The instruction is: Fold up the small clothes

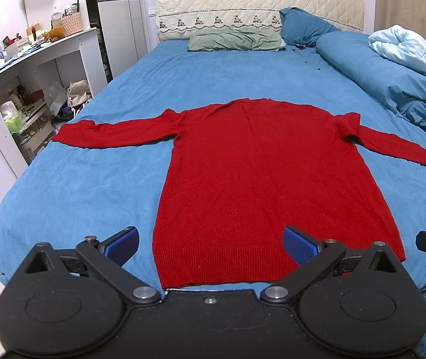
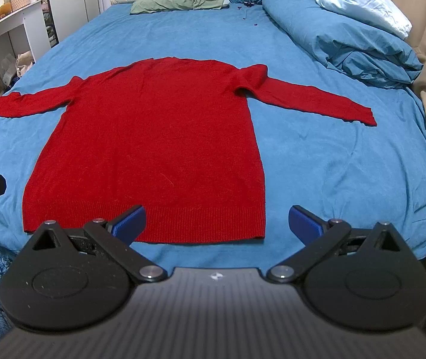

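Left hand-held gripper point(image 1: 210, 243) has its jaws wide apart, holding nothing, hovering just above the near hem at the sweater's left corner. Right hand-held gripper point(image 2: 216, 223) also spread and empty, over the hem's right corner. Red sweater point(image 1: 258, 164) lies flat on the bed point(image 1: 93, 179), hem nearest, both sleeves stretched out sideways, neck toward the pillows point(image 1: 234, 42). No fold made yet. Judgement: soft, light knit, limp and stretchy, will sag and drag on the fuzzy blue sheet; not fragile. Best pinch points are the ribbed hem corners or a sleeve cuff point(image 2: 362, 116), taking both layers so the fold carries over evenly.
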Motion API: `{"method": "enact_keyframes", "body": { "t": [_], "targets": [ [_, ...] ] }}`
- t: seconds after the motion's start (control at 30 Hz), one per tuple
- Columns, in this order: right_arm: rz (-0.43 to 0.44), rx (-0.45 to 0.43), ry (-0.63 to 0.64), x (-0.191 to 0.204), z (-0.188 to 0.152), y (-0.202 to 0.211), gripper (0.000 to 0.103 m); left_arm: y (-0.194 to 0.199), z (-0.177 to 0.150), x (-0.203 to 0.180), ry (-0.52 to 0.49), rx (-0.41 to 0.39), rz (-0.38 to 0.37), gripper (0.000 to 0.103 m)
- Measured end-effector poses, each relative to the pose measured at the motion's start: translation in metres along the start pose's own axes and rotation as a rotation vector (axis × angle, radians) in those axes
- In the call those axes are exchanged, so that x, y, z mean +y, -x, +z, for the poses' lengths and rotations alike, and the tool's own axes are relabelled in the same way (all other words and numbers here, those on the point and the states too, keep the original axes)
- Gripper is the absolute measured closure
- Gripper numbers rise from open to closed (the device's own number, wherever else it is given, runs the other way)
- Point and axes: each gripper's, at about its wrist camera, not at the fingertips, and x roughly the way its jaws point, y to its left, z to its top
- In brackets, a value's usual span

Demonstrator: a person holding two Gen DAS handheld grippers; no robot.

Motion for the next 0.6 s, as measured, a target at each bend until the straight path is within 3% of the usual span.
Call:
{"method": "enact_keyframes", "body": {
  "t": [0.6],
  "targets": [
    [0.012,0.002,0.003,0.0067,-0.0029,-0.0018,0.0,0.0006,-0.001,0.0011,-0.005,0.0,0.002,0.0]
  ]
}}
